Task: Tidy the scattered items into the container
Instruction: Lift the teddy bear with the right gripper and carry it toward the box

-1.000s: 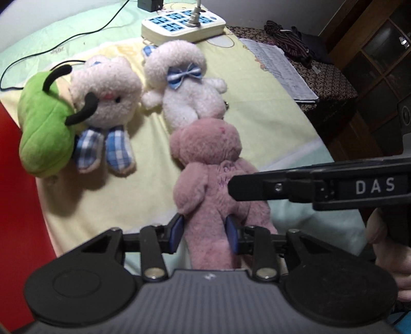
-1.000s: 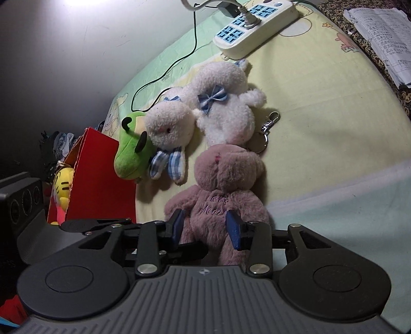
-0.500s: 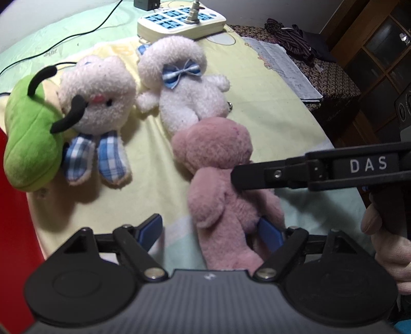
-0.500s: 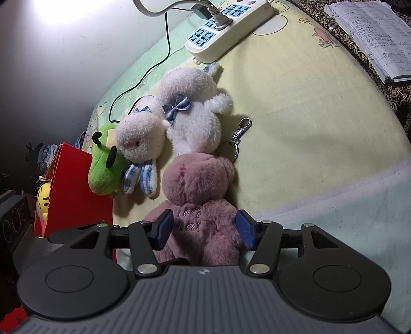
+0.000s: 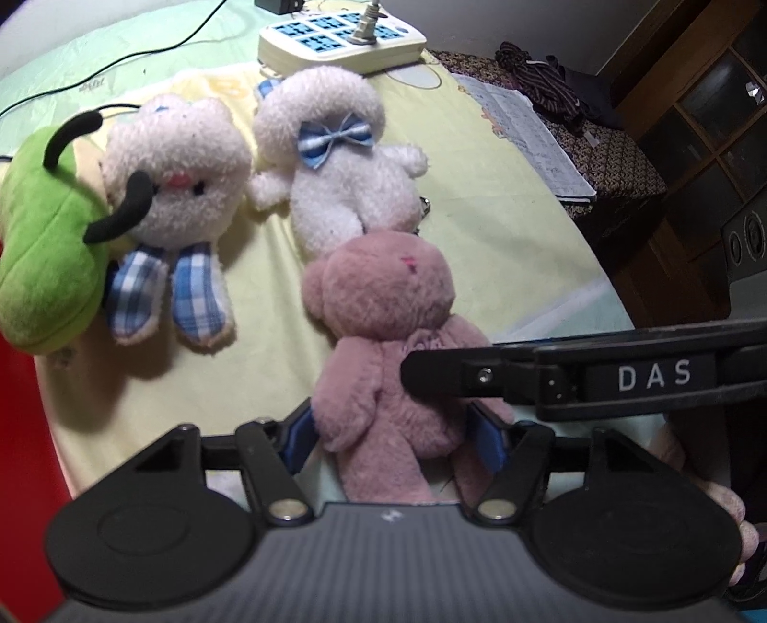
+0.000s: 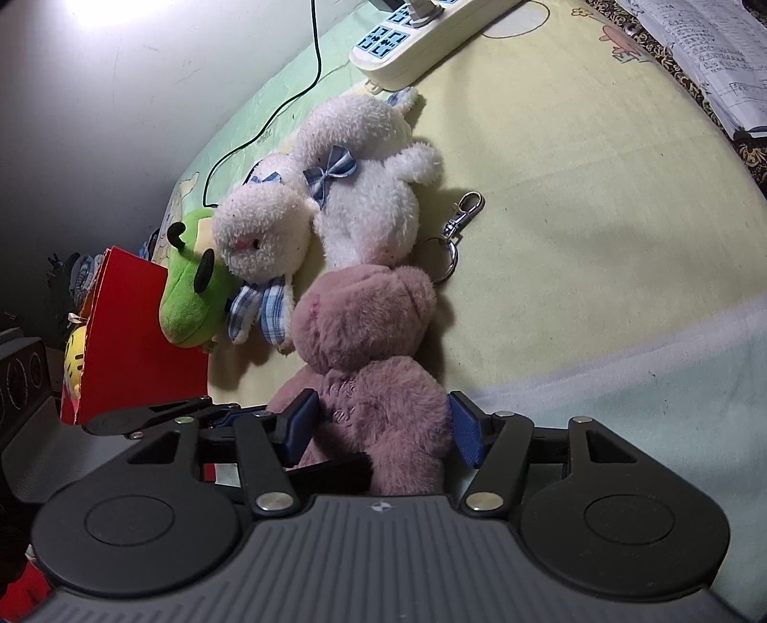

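Note:
A pink plush bear [image 5: 383, 335] lies on the yellow sheet; it also shows in the right wrist view [image 6: 369, 354]. My left gripper [image 5: 393, 431] has its jaws around the bear's lower body, pads touching its sides. My right gripper [image 6: 378, 426] straddles the bear's torso with its jaws wide; its finger [image 5: 527, 374] crosses the bear in the left wrist view. A white bunny with plaid ears [image 5: 172, 191], a white plush with a blue bow [image 5: 335, 163] and a green plush [image 5: 38, 249] lie beyond. The red container [image 6: 129, 335] stands at the left.
A power strip [image 5: 335, 40] with a cable lies at the far end of the bed. A key ring with a clasp [image 6: 455, 230] lies beside the bear's head. Papers [image 5: 527, 134] and a dark cabinet [image 5: 695, 144] are at the right.
My left gripper opened wide half a second ago, then closed in around the bear's lower body. My right gripper opened from a narrow hold to a wide straddle of the torso.

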A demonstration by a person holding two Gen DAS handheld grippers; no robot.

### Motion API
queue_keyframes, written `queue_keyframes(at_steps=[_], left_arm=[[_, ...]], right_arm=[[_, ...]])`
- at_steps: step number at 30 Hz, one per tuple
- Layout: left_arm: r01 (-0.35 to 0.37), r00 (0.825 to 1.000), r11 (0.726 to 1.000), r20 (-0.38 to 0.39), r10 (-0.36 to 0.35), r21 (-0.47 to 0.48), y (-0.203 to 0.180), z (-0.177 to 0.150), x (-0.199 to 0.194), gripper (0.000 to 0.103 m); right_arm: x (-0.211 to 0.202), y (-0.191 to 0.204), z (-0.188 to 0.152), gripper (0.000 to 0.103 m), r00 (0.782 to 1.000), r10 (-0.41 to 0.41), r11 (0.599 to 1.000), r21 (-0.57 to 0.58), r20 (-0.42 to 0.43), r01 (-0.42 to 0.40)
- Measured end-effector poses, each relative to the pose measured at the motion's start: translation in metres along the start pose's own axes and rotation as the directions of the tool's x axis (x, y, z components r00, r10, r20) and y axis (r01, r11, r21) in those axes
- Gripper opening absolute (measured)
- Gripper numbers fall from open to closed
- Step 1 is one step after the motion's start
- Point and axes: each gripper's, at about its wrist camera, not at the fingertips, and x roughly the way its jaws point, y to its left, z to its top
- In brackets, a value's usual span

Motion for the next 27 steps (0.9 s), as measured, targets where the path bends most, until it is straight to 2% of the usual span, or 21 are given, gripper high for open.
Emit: queue_keyframes(at_steps=[6,9,17,22,27], left_arm=[[0.011,1.000,1.000,0.002,-0.011,0.009,-0.008,-0.001,-0.001,0.057],[0.006,1.000,1.000,0.010,-0.007,0.030,-0.016,-0.003,-0.003,0.055],[0.051,0.998,0.990,0.015,-0.053,0.130,-0.052,-0.012,-0.011,0.055],[0.077,0.993,0.981,0.072,-0.091,0.179,-0.072,-0.012,-0.034,0.055],[0.069,0.985,0.975,0.138,-0.100,0.213,-0.072,-0.015,-0.064,0.055]], right_arm=[[-0.002,0.004,-0.005,0.060,1.000,-0.025,0.999,-0.033,0.014,0.025],[-0.005,0.002,-0.006,0.058,1.000,-0.022,1.000,-0.011,0.020,0.023],[-0.035,-0.008,-0.016,0.056,0.998,-0.052,0.998,0.023,0.030,0.051],[-0.063,-0.012,-0.025,0.056,0.996,-0.049,0.997,0.065,0.080,0.044],[-0.085,0.005,-0.030,0.056,0.988,-0.041,0.998,0.061,0.147,0.032]])
